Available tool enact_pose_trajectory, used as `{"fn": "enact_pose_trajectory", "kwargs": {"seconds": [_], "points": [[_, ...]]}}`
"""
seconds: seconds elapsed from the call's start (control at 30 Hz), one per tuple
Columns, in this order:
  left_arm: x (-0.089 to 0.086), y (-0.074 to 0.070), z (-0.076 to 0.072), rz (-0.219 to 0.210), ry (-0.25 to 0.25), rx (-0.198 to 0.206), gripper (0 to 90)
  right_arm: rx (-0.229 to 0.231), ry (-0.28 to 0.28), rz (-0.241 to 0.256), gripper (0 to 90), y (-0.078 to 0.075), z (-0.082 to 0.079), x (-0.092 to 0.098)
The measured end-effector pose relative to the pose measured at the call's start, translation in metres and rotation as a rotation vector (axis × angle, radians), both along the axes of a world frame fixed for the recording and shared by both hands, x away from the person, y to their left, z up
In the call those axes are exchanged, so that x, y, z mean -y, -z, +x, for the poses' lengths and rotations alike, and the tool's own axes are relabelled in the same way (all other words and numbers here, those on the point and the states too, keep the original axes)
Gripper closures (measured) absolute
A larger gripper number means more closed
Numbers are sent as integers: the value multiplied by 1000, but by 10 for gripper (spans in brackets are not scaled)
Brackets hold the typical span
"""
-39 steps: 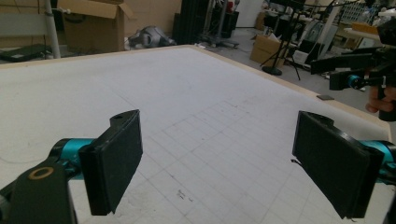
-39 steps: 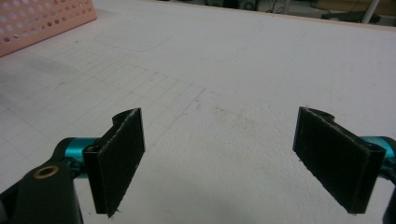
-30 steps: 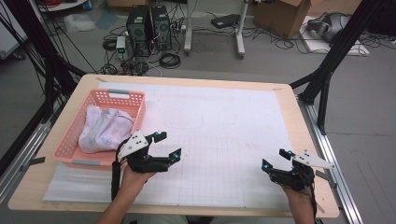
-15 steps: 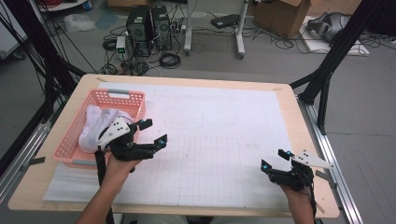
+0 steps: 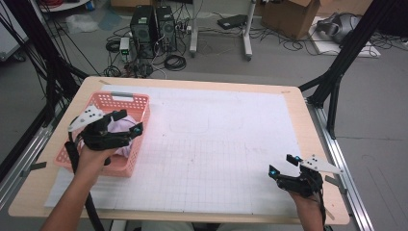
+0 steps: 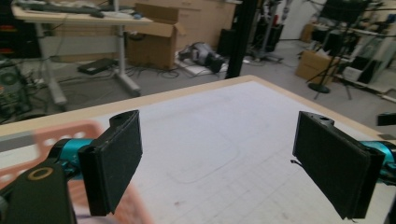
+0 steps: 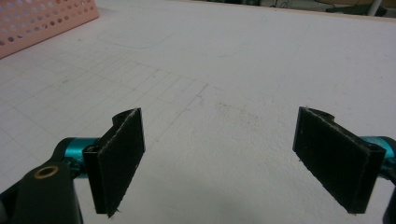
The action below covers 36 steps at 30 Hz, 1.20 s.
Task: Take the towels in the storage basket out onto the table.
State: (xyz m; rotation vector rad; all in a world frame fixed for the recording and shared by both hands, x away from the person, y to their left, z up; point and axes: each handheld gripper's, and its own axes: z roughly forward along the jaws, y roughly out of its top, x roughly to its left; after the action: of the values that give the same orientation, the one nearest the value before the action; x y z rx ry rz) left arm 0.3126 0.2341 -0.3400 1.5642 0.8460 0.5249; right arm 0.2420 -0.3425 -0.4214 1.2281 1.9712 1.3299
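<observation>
From the high view, the left gripper [image 5: 126, 126] hangs over the pink basket [image 5: 126, 99] near the table's [image 5: 202, 83] left edge, jaws spread and empty — the pale cloth [image 5: 118, 126] in the basket lies just beneath them; the right gripper [image 5: 282, 164] sits well apart by the near right corner. The left gripper view shows its jaws released over the blurred basket rim [image 6: 46, 135]; the right gripper view likewise — wide apart above the bare gridded mat [image 7: 224, 70].
</observation>
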Motion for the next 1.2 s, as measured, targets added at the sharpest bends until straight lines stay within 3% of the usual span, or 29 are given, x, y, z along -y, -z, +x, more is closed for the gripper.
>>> {"fn": "enact_pose_trajectory", "kwargs": {"seconds": [0.3, 0.47, 0.67, 0.73, 1.2], "points": [[-37, 6, 16, 59, -110, -85, 159, -10, -3, -7, 154, 0, 0, -3], [-50, 15, 22, 130, -170, -142, 160, -8, -3, -8, 154, 1, 0, -2], [-57, 31, 27, 206, -201, -246, 161, -12, 1, -8, 154, 1, 0, -2], [-57, 31, 30, 213, -225, -286, 168, -14, 1, -7, 154, 1, -1, -2], [-55, 43, 53, 341, -262, -504, 170, -16, -2, -14, 154, 1, 0, -2]]}}
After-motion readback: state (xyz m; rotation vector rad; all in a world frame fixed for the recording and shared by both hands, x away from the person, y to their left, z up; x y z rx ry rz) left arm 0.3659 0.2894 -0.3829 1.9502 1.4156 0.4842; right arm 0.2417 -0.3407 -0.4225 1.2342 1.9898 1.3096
